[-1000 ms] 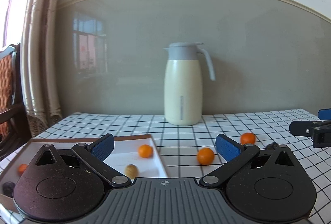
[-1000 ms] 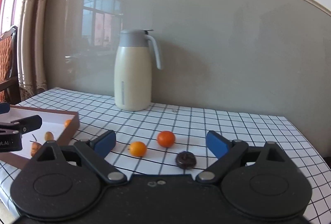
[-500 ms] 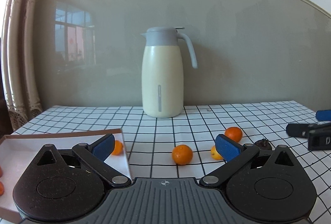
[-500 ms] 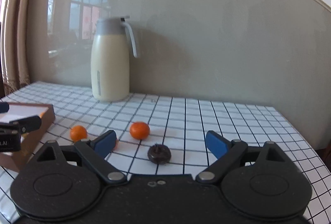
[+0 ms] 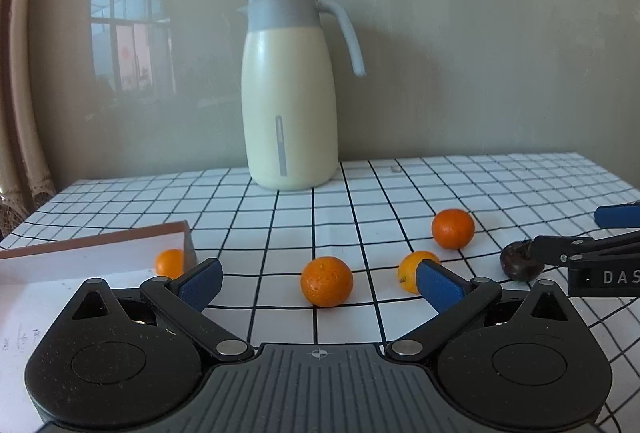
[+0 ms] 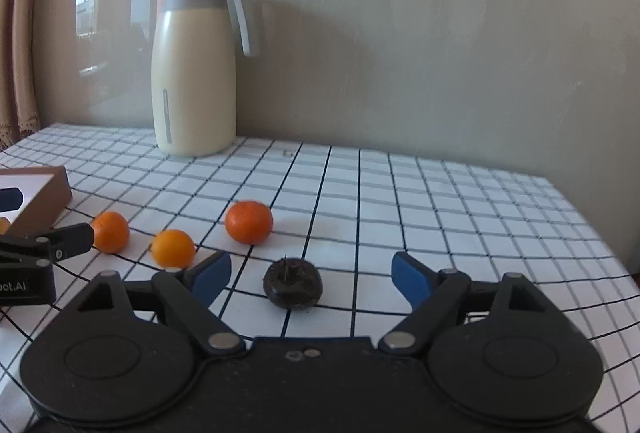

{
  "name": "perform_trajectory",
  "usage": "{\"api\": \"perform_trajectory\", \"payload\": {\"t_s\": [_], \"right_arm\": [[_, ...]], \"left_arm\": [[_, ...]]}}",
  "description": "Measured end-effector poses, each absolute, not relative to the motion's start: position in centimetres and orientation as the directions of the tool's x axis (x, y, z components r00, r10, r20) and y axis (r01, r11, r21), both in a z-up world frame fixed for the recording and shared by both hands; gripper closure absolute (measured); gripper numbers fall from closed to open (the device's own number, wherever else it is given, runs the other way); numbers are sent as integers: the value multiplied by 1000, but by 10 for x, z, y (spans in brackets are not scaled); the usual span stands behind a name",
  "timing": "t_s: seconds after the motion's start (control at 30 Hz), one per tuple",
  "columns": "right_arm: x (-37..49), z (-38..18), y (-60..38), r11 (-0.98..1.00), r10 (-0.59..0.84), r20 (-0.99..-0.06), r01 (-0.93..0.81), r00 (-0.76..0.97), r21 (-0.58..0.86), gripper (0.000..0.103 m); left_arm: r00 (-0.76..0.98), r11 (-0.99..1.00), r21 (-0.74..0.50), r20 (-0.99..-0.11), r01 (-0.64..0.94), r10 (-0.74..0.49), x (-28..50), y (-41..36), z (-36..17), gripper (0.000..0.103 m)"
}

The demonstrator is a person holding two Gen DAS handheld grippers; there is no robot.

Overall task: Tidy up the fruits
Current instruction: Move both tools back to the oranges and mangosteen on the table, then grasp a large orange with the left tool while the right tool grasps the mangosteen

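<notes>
Right wrist view: right gripper (image 6: pixel 310 273), jaws closing, nothing gripped, frames the dark fruit (image 6: pixel 292 289); tray (image 6: pixel 38 193) cut off at 9 o'clock. Left wrist view: left gripper (image 5: pixel 318 279), jaws closing and empty, frames one orange (image 5: pixel 327 281); its right finger (image 5: pixel 438 289) half hides another orange (image 5: pixel 412 269).

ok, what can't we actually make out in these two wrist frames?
- Tray: left wrist view, contents mostly hidden by the left gripper and frame edge.
- Dark fruit: left wrist view, partly covered by the right gripper's finger.
- Yellowish orange: partly behind a blue pad.
</notes>
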State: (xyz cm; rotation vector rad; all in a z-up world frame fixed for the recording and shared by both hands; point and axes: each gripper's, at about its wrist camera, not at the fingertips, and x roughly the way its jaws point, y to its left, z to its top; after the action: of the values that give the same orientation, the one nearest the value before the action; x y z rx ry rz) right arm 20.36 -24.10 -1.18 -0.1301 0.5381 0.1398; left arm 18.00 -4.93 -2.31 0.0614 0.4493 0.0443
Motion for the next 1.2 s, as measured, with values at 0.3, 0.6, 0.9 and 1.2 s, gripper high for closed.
{"api": "perform_trajectory", "payload": {"t_s": [0.3, 0.6, 0.9, 1.2], "right_arm": [[224, -28, -234, 978, 126, -576, -198, 808, -65, 39], [236, -34, -236, 980, 117, -604, -189, 788, -57, 55], [243, -38, -235, 980, 125, -622, -193, 773, -43, 68], [243, -34, -238, 982, 122, -618, -186, 777, -40, 69]], "left_arm": [[855, 998, 59, -515, -35, 60, 213, -52, -38, 29], [830, 998, 43, -554, -47, 63, 228, -56, -49, 37], [814, 998, 21, -578, -55, 57, 238, -53, -55, 49], [817, 999, 0, -574, -53, 43, 238, -52, -54, 66]]}}
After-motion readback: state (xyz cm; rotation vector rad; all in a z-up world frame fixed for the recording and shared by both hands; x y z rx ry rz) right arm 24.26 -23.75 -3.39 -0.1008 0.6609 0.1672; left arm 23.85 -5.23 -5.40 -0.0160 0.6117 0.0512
